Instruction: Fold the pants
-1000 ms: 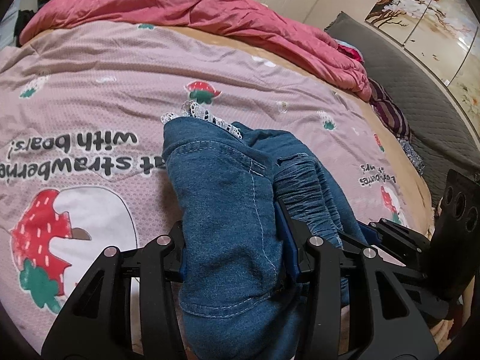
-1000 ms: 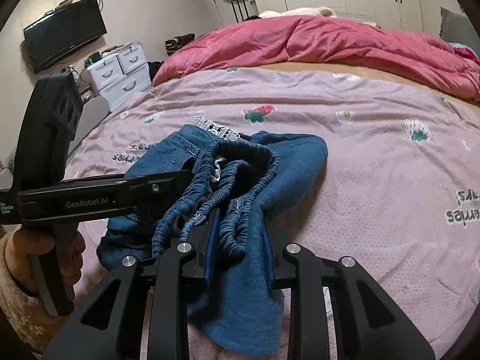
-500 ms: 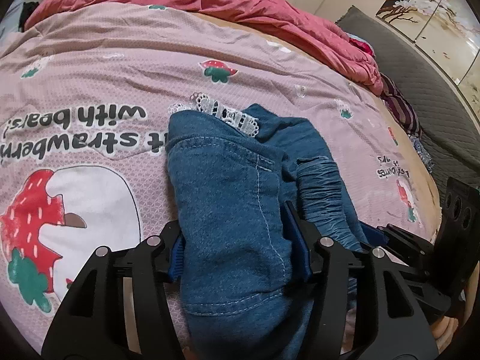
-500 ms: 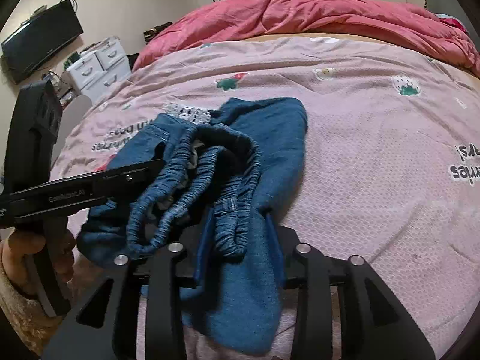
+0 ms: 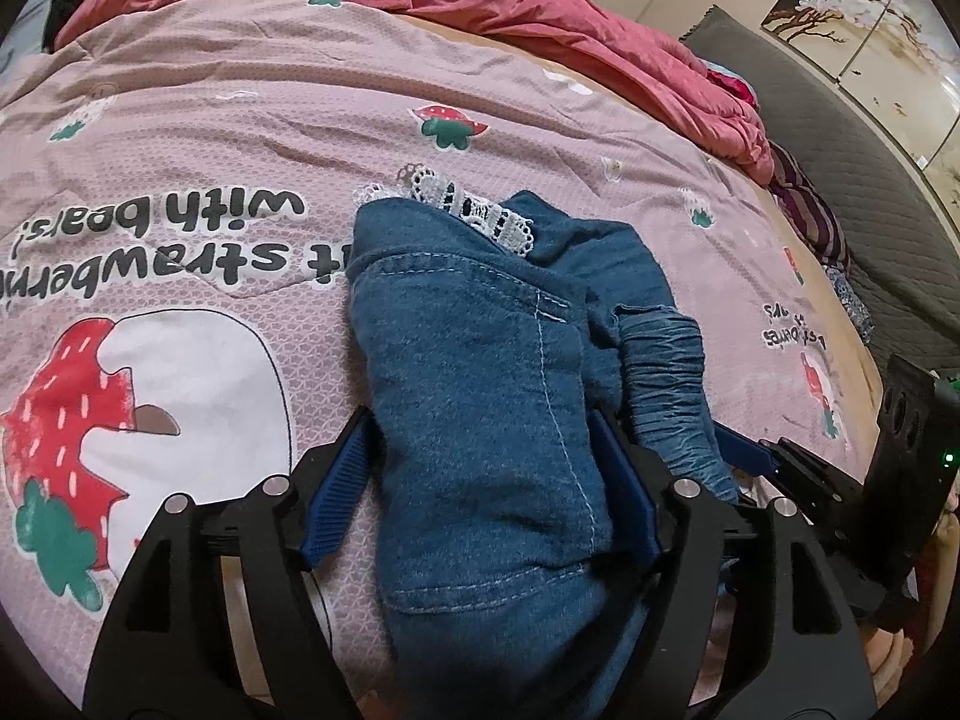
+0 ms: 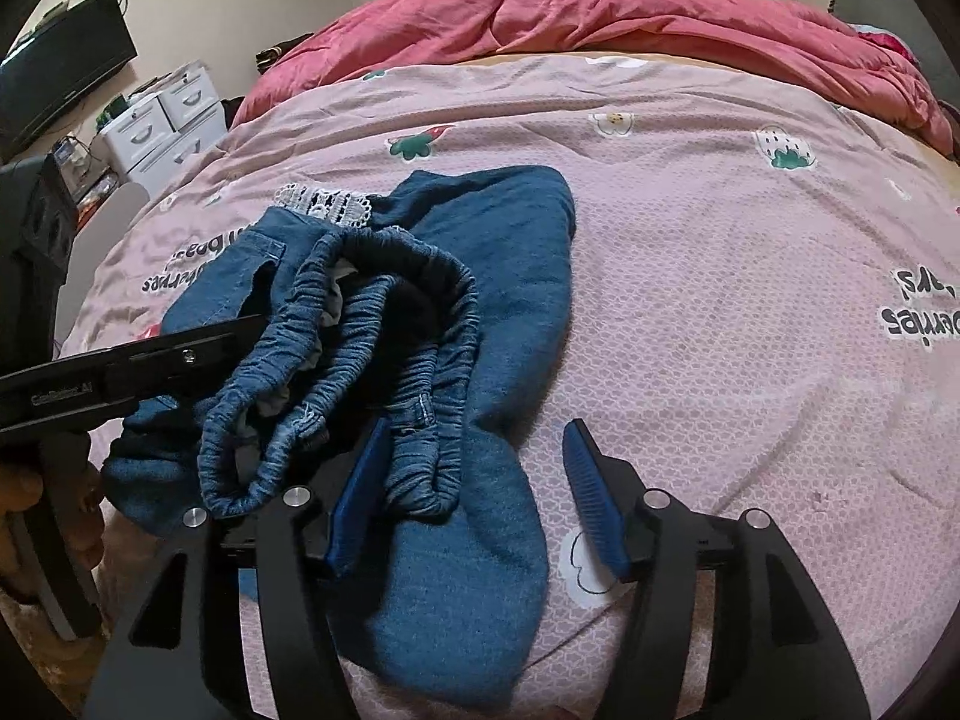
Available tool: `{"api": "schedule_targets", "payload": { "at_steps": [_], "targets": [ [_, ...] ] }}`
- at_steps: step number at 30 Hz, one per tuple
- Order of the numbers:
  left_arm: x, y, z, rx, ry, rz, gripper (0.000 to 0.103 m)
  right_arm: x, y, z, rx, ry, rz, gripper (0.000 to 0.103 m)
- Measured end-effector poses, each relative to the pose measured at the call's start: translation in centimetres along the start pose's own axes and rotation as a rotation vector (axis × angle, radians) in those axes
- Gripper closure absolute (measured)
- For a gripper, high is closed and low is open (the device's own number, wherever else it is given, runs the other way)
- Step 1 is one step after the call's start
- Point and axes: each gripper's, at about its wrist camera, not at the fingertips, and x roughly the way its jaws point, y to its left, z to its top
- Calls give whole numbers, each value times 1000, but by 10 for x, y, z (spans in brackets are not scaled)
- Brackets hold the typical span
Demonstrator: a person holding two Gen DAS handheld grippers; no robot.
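left black two-finger gripper: jaws just been opening, angled down | right black two-finger gripper: jaws just been opening, spread wide | hand on left handle, seemingly bare

Left tongs, lower centre of the left wrist view: the jaws have just been opening, and the left pad now stands clear of the denim pants that still lie between them. Right tongs, lower centre of the right wrist view: the jaws have likewise just been opening; the right pad now stands apart over the pink bedspread, and the pants lie flatter than before.
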Motion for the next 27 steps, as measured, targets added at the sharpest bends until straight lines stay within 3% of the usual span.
{"api": "schedule_targets", "payload": {
  "at_steps": [3, 4, 5, 6, 18, 20, 27],
  "targets": [
    [-5, 1, 0, 2, -3, 2, 33, -3, 2, 0, 0, 1, -6, 44],
    [-6, 1, 0, 3, -7, 2, 31, -4, 2, 0, -1, 0, -10, 38],
    [-8, 1, 0, 4, -10, 5, 29, -5, 2, 0, -2, 0, -28, 25],
    [-10, 1, 0, 4, -14, 6, 27, -6, 1, 0, -5, -2, -52, 23],
    [-37, -4, -1, 2, -63, 18, 14, -28, 3, -5, -14, -63, -65, 19],
    [-41, -5, -2, 2, -69, 18, 14, -36, 4, -5, -11, -90, -67, 11],
    [-64, -12, -6, 14, -113, 30, 10, -65, 6, -7, -23, -168, -101, 5]
  ]
}}
